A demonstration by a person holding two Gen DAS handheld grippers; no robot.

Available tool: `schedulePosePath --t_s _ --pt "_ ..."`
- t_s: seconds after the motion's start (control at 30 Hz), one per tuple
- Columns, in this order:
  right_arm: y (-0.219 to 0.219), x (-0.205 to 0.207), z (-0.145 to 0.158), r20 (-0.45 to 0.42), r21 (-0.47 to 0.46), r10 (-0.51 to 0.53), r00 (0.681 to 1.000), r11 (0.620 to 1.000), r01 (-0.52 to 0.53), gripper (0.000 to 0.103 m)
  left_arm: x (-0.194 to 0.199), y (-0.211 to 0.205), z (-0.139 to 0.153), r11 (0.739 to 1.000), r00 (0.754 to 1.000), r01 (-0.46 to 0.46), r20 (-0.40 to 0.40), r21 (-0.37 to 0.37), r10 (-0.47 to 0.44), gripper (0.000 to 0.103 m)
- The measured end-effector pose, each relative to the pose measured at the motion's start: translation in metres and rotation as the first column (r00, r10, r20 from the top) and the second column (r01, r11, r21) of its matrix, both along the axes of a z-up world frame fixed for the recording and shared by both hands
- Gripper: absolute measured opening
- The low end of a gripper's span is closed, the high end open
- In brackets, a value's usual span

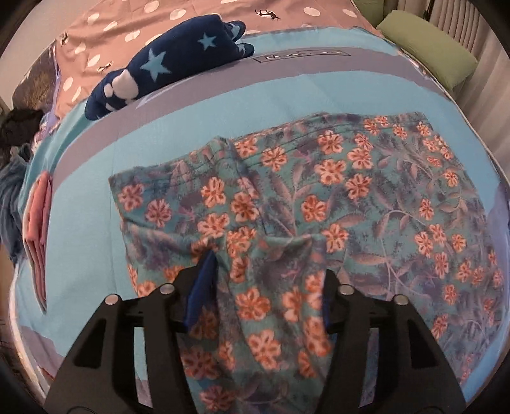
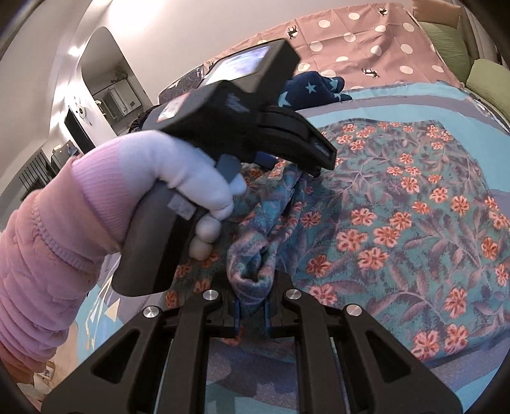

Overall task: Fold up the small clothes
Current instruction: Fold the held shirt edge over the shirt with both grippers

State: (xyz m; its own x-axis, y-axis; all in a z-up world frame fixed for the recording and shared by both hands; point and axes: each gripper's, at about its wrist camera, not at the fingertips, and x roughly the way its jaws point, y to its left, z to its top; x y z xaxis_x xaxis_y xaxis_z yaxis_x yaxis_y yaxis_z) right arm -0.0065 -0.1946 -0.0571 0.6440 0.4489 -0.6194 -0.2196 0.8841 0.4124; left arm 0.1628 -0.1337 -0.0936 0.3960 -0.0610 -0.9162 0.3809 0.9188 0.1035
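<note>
A teal floral garment [image 1: 318, 197] with orange flowers lies spread on the blue bed cover [image 1: 223, 111]; it also shows in the right wrist view [image 2: 398, 207]. My left gripper [image 1: 264, 286] has its blue-padded fingers wide apart with a raised fold of the garment between them; in the right wrist view it [image 2: 287, 165] hangs over the bunched cloth, held by a white-gloved hand. My right gripper [image 2: 251, 309] is shut on a bunched corner of the floral garment, lifted off the bed.
A folded navy star-print garment [image 1: 165, 70] lies at the back left. A folded pink item [image 1: 40, 232] lies at the left edge. A green cushion [image 1: 430, 54] sits at the back right, with a dotted pink sheet [image 1: 127, 22] behind.
</note>
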Motion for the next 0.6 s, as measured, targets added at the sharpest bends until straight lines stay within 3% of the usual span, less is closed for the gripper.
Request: schedulePosePath --t_s 0.07,0.13,0.3,0.43,0.6 --pt "0.000 -0.001 0.000 0.001 0.005 0.005 1.000 1.000 -0.005 0.011 0.002 0.001 0.001 1.000 1.000 -0.001 0.015 0.021 0.001 0.023" --pt "-0.002 -0.001 0.000 0.001 0.017 0.008 1.000 1.000 -0.008 0.011 0.004 0.008 0.005 1.000 1.000 -0.013 0.011 -0.010 0.013 0.014" --pt "-0.007 -0.003 0.005 0.026 0.054 0.018 0.999 0.998 -0.019 0.011 0.010 0.031 0.024 0.981 0.998 -0.065 -0.032 -0.183 0.060 0.010" --pt "-0.015 -0.007 0.015 0.062 0.095 0.011 0.998 0.995 -0.016 0.011 0.007 0.040 0.046 0.949 0.997 -0.076 -0.032 -0.306 0.069 0.010" --pt "-0.033 -0.013 0.028 0.085 0.134 -0.021 0.996 0.991 0.010 0.010 0.000 0.032 0.071 0.928 0.998 -0.062 -0.007 -0.367 0.064 0.010"
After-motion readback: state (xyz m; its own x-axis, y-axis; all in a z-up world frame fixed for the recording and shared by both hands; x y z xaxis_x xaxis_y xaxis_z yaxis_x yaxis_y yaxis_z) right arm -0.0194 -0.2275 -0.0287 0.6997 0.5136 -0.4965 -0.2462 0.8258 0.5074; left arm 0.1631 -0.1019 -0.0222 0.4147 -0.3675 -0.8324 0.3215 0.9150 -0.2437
